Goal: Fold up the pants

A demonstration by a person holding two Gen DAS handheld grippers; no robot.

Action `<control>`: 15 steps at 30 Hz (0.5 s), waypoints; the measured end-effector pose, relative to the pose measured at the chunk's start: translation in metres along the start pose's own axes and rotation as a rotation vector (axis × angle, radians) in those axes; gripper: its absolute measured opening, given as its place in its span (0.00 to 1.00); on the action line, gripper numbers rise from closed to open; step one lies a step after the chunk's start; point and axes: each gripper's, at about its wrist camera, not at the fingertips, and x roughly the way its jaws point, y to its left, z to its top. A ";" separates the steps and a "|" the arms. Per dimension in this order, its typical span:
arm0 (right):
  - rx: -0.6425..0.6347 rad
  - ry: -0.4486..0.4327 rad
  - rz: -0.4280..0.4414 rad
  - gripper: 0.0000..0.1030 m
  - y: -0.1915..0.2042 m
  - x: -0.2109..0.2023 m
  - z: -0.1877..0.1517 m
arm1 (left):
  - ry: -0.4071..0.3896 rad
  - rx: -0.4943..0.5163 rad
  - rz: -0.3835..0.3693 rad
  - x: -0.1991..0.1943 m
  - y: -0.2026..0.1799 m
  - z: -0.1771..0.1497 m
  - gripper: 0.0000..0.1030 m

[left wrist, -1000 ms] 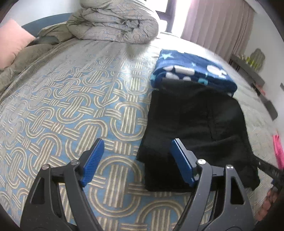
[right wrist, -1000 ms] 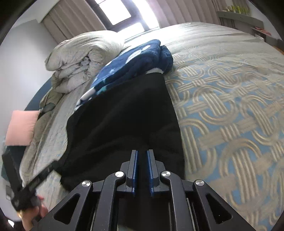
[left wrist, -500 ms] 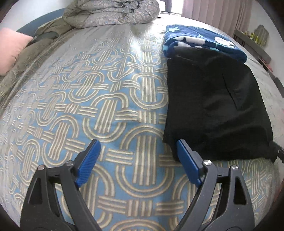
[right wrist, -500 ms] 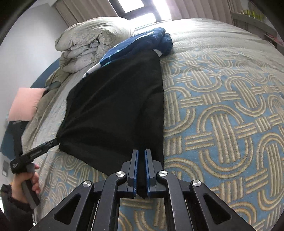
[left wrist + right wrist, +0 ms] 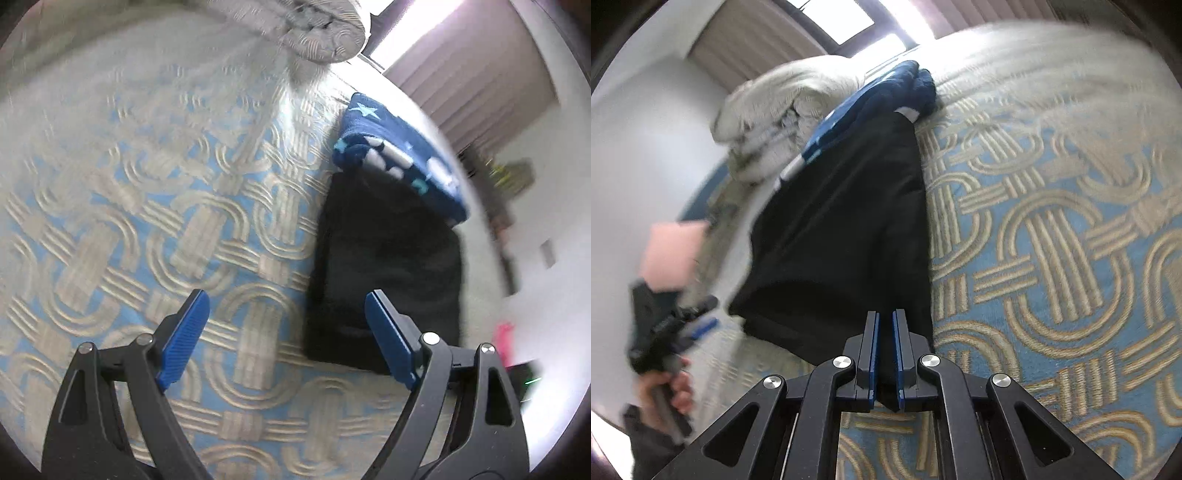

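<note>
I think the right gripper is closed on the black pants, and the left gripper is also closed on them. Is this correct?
Not quite. The right gripper is indeed closed on the black pants, but the left gripper is open: in the left wrist view its blue fingers stand wide apart above the patterned bedspread, holding nothing.

Support: bed with blue bedspread (image 5: pixel 155 229), beige interlocking-ring pattern. Lying on it: black pants (image 5: pixel 849 221), flat; folded navy star-print blanket (image 5: pixel 399 162) touching their far end; bunched grey duvet (image 5: pixel 768 114) beyond; pink pillow (image 5: pixel 670 254), blurred.
</note>
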 end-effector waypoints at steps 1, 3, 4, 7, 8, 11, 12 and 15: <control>0.036 -0.002 0.044 0.05 -0.007 -0.001 0.000 | 0.032 -0.030 -0.043 0.003 0.003 0.001 0.84; 0.066 -0.004 0.083 0.05 -0.012 -0.002 0.001 | 0.110 -0.080 -0.130 0.015 0.004 0.000 0.83; 0.066 -0.005 0.085 0.05 -0.012 -0.002 0.000 | 0.129 -0.086 -0.139 0.019 0.003 -0.001 0.83; 0.034 -0.010 0.057 0.05 -0.006 -0.002 -0.001 | 0.161 -0.078 -0.124 0.032 -0.006 -0.007 0.83; 0.035 -0.011 0.059 0.05 -0.006 -0.002 -0.002 | 0.170 -0.083 -0.125 0.036 -0.008 -0.008 0.83; 0.050 -0.012 0.079 0.05 -0.008 -0.003 -0.003 | 0.193 -0.114 -0.179 0.047 -0.012 -0.011 0.83; 0.051 -0.013 0.082 0.05 -0.011 -0.005 -0.004 | 0.201 -0.116 -0.190 0.052 -0.016 -0.010 0.83; 0.051 -0.014 0.084 0.05 -0.011 -0.006 -0.004 | 0.216 -0.106 -0.190 0.060 -0.025 -0.009 0.83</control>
